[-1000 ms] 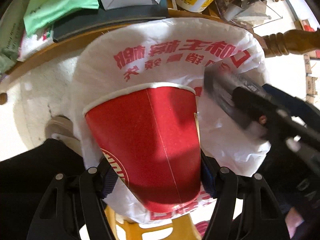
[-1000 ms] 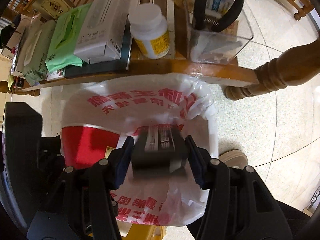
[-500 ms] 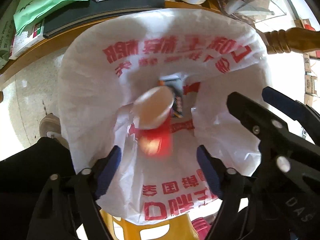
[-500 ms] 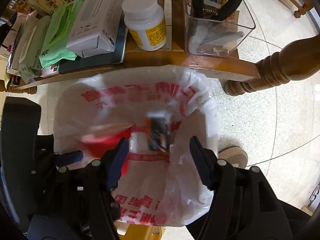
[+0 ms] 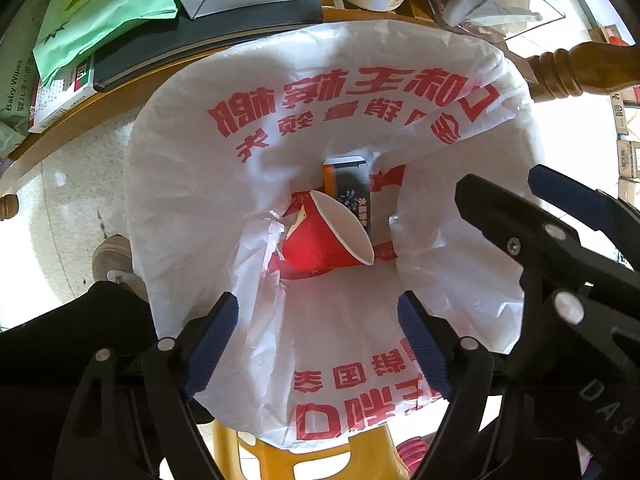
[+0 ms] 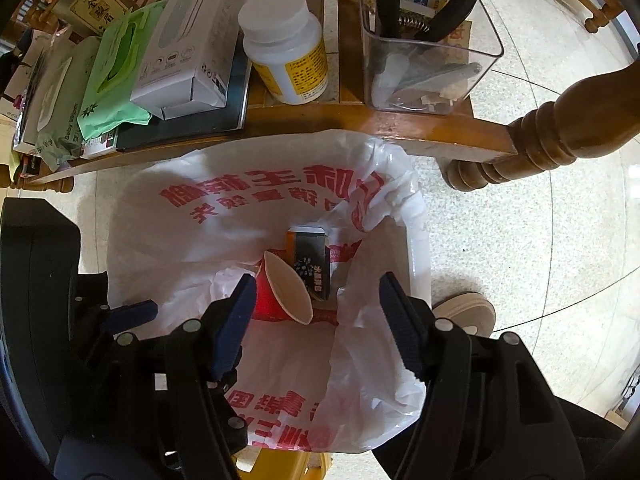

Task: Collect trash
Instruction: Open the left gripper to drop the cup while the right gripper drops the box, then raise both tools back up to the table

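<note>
A white plastic bag with red print (image 5: pixel 360 108) lines a yellow bin and stands open below me; it also shows in the right wrist view (image 6: pixel 224 216). At its bottom lie a red paper cup (image 5: pixel 320 240) on its side and a dark carton (image 5: pixel 348 184), also seen in the right wrist view as the cup (image 6: pixel 280 292) and the carton (image 6: pixel 310 260). My left gripper (image 5: pixel 318 344) is open and empty above the bag. My right gripper (image 6: pixel 316 320) is open and empty above the bag, and appears at the right of the left wrist view (image 5: pixel 532 208).
A wooden table edge (image 6: pixel 360 120) runs just beyond the bag, with a white pill bottle (image 6: pixel 286 56), a clear box of tools (image 6: pixel 424 48), a white carton (image 6: pixel 188 48) and wipe packs (image 6: pixel 112 76). A turned wooden leg (image 6: pixel 552 132) stands right. A shoe (image 6: pixel 464 308) is on the floor.
My left gripper opened and the red cup fell into the bag. My right gripper opened and the dark carton fell in too. Both now lie at the bottom.
</note>
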Demonstrator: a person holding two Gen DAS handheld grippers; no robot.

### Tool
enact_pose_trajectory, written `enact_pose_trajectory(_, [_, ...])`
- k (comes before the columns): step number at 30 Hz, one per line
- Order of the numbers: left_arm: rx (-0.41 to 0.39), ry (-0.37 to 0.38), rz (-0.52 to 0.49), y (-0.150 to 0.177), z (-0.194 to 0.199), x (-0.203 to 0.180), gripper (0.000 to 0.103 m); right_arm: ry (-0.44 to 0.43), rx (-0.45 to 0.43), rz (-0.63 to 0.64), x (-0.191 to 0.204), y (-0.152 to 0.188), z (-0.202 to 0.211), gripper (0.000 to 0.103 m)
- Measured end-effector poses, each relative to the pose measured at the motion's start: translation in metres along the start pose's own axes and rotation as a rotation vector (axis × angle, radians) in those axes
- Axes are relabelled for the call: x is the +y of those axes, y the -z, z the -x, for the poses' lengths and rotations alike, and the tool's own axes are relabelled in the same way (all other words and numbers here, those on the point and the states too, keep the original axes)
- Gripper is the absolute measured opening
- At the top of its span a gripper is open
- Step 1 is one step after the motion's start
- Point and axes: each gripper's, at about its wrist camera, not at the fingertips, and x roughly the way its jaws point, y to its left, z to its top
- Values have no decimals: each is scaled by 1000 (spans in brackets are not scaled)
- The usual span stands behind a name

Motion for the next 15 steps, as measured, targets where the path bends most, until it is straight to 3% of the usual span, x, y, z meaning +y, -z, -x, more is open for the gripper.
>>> enact_pose_trajectory(8, [-52, -42, 4, 7, 22, 4, 80, 8, -21, -26, -6, 2, 10, 63])
enact_pose_trajectory(12, [-91, -74, 25, 21, 44, 12, 81, -6, -62, -55, -15, 11, 35, 63])
enact_pose_trajectory(14, [-123, -86, 32, 30, 59, 16, 81, -10, -94, -52, -17, 18, 53, 70])
enact_pose_trajectory(15, [-147, -95, 31, 38, 71, 17, 81, -15, -114, -49, -18, 24, 66, 78])
